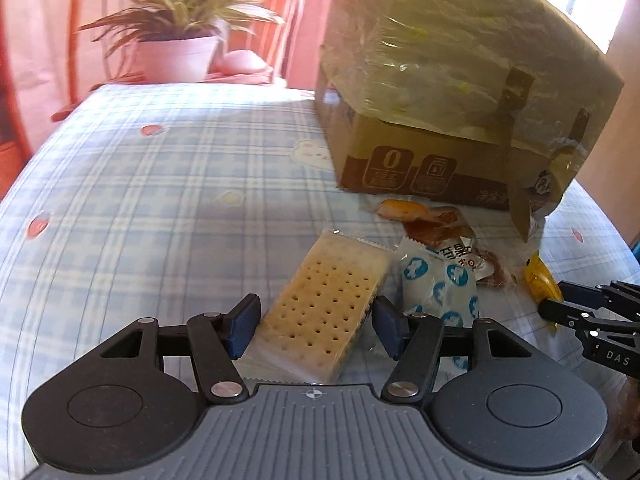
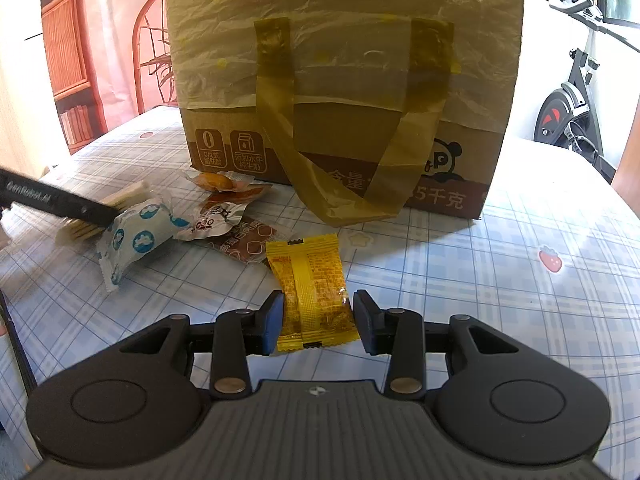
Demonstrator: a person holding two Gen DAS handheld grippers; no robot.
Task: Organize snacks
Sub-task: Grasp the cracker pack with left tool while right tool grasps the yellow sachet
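A cracker pack [image 1: 326,308] in clear wrap lies on the checked tablecloth between the fingers of my left gripper [image 1: 316,326], which is open around it with gaps on both sides. A yellow snack packet [image 2: 312,292] lies between the fingers of my right gripper [image 2: 318,322], also open; the left pad is close to touching it. A white and blue wrapped snack [image 2: 138,240], a brown packet [image 2: 244,240] and an orange-filled packet [image 2: 224,182] lie in front of a cardboard box [image 2: 344,80] lined with a yellowish bag.
The table [image 1: 140,184] has a blue checked cloth. A potted plant [image 1: 180,40] and a red chair stand beyond its far edge. An exercise bike [image 2: 576,92] stands at the right. The box's bag handles [image 2: 348,196] hang down onto the cloth.
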